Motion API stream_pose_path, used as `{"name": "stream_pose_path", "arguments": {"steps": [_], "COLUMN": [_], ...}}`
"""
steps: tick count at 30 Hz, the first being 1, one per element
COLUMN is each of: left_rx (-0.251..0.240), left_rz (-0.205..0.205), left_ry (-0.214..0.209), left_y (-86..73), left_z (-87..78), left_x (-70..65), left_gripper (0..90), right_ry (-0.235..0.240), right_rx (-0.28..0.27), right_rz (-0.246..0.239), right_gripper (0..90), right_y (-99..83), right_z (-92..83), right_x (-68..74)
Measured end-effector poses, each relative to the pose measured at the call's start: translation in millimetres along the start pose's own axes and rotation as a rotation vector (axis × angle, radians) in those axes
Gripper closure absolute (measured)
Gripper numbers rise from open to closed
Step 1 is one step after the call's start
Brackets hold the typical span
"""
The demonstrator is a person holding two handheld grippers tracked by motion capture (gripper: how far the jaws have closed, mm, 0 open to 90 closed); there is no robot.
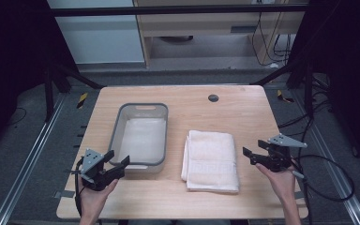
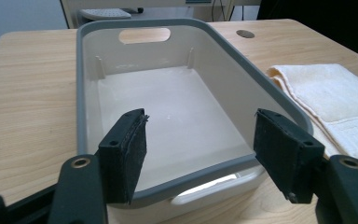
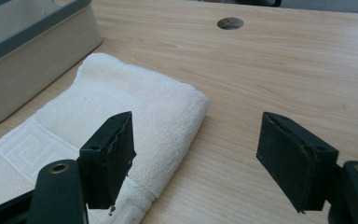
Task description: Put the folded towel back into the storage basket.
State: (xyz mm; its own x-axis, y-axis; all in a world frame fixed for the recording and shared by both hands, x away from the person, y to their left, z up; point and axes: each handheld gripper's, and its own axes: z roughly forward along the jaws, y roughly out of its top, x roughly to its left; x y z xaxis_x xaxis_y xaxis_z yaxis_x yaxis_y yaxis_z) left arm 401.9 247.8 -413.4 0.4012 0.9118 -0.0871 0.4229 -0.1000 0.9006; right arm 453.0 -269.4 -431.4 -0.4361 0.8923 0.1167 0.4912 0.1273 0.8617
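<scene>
A folded white towel lies flat on the wooden table, right of centre. Left of it stands an empty white basin with a grey rim. My left gripper is held at the basin's near left corner, open, nothing between its jaws; in the left gripper view its jaws frame the basin's near rim. My right gripper hovers just right of the towel, open and empty; in the right gripper view the towel lies beyond the left jaw.
A round cable hole sits in the table near the far edge. Bare wood lies right of the towel and in front of both objects. Cables trail on the floor to the right.
</scene>
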Motion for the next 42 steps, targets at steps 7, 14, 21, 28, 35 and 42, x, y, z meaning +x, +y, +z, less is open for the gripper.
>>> {"name": "stream_pose_path", "arguments": {"steps": [7,14,21,28,35,42], "left_rx": [0.003,0.011,0.022,0.018,0.028,0.043], "left_rz": [0.032,0.050,0.084,0.095,0.105,0.128], "left_ry": [-0.028,-0.048,-0.084,-0.103,-0.137,-0.165], "left_y": [6.7,13.0,23.2,29.0,30.4,29.0], "left_z": [2.8,10.3,24.8,32.5,40.9,50.0], "left_x": [-11.8,-22.9,-45.6,-59.3,-74.0,-89.6], "left_gripper": [34.3,34.3,34.0,32.2,31.7,31.8], "right_ry": [0.008,0.016,0.032,0.034,0.033,0.025], "right_rx": [-0.003,0.003,-0.011,-0.010,-0.006,0.006], "right_rz": [0.004,0.009,0.012,0.008,0.009,-0.009], "right_gripper": [29.2,30.1,30.4,31.0,34.5,33.8], "right_y": [2.7,7.0,16.0,21.5,24.2,25.4], "right_z": [-3.1,-1.4,1.9,5.8,14.3,22.3], "right_x": [1.7,2.4,4.4,5.8,6.7,9.2]}}
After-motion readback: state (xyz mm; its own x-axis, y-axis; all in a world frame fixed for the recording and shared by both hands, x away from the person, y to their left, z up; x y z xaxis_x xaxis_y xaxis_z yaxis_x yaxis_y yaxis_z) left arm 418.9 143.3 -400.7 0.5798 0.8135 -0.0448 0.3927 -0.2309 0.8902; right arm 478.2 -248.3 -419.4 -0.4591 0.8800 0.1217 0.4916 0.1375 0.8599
